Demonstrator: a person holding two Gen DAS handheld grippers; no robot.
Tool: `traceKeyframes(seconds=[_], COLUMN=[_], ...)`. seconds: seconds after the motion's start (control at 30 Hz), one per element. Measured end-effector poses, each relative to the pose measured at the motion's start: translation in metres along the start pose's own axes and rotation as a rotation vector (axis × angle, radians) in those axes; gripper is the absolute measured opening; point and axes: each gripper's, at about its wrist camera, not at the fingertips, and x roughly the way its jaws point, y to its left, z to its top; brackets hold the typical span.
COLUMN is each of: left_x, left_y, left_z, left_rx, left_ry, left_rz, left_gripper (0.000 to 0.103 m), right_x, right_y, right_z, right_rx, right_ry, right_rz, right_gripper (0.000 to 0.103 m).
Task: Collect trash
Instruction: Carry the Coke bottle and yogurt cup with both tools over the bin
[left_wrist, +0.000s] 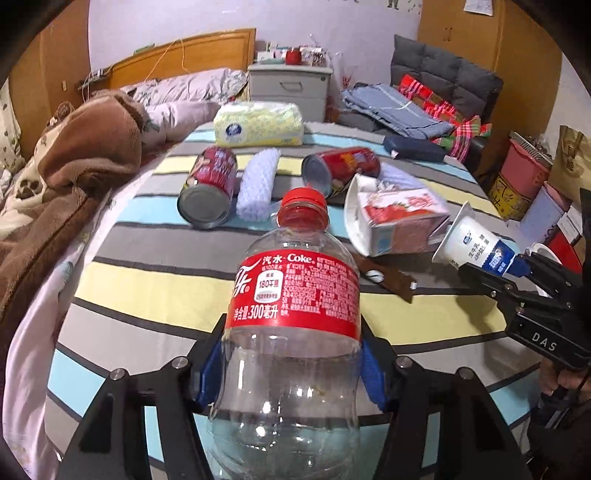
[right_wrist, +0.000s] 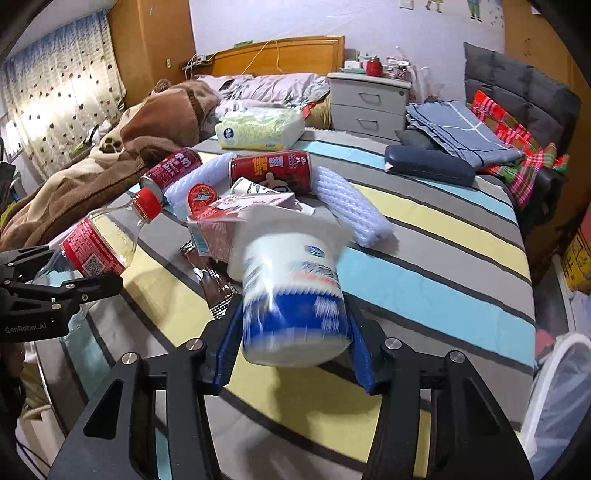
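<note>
Clear ribbed plastic bottle (left_wrist: 291, 332), red label and cap, is clamped between the left gripper's (left_wrist: 291, 373) blue pads, above the striped bedspread (left_wrist: 147, 288). Right gripper (right_wrist: 293, 339) is closed halfway on a smooth tapered white-and-blue cup (right_wrist: 291, 291), lifted off the bed

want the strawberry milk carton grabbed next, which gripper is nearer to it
Right. The right gripper, shut on the yogurt cup, sits just beside the strawberry milk carton. The left gripper, shut on the Coke bottle, is farther back.
</note>
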Motion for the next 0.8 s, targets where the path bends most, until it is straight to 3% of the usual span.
traceKeyframes(seconds=[0.43, 0.8], left_x=[-0.027, -0.040], left_y=[-0.039, -0.117], left_z=[-0.003, 0.009], left_rx=[0.059, 0.173], left_ry=[-0.051, -0.095], left_rz=[-0.049, -0.162], left_gripper=[0.062, 0.062], right_x=[-0.036, -0.084], right_y=[-0.019, -0.058], right_z=[-0.019, -0.038], right_rx=[0.090, 0.156], right_ry=[-0.085, -0.163], right_rz=[-0.017, -0.155], right_gripper=[0.051, 0.051])
